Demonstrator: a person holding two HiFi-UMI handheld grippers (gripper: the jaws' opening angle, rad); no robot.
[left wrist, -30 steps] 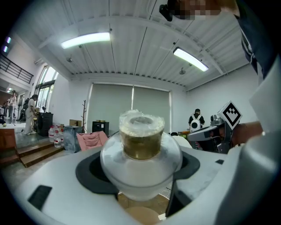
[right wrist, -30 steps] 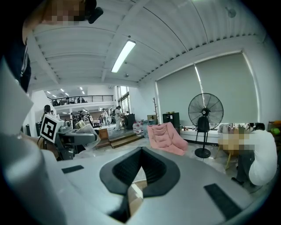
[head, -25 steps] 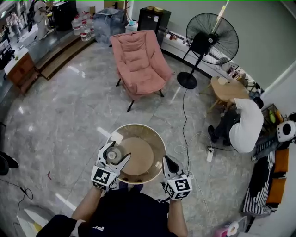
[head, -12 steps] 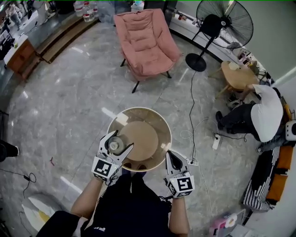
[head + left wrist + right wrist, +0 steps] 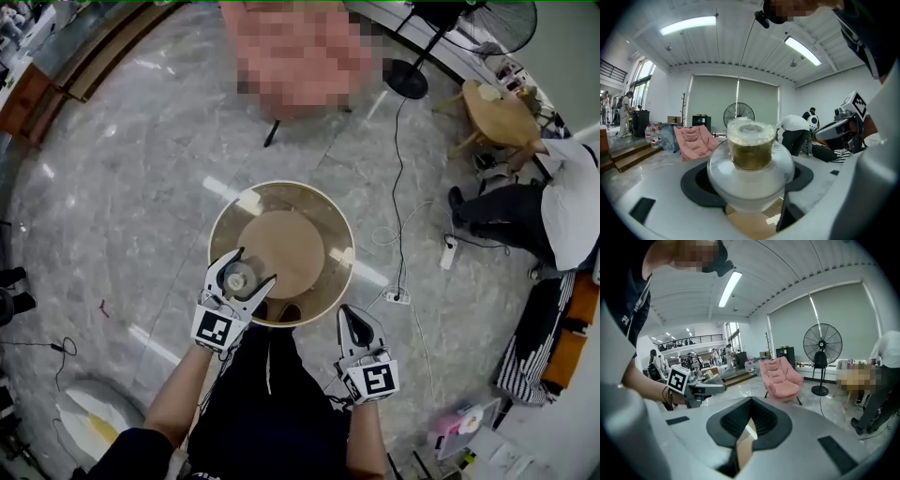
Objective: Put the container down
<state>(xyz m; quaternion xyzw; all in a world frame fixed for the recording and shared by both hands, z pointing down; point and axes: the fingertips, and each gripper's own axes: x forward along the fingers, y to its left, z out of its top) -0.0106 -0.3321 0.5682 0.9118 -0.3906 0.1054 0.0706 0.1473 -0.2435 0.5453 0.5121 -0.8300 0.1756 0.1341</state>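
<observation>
Grey marble floor [image 5: 122, 187] spreads all around you. Straight ahead stands the round table [image 5: 330, 234], a glass rim around a wooden middle. A pink armchair [image 5: 780, 376] sits beyond it, and a person in a white top [image 5: 567, 202] bends over at your far right. Your left gripper [image 5: 256, 265] reaches over the table's near left edge, jaws clamped on the container [image 5: 237, 278], a clear rounded jar with a gold band and a frosted lid. Nothing shows whether the jar touches the tabletop. Your right gripper [image 5: 350, 321] hangs just off the table's near right rim, jaws pressed together and holding nothing.
</observation>
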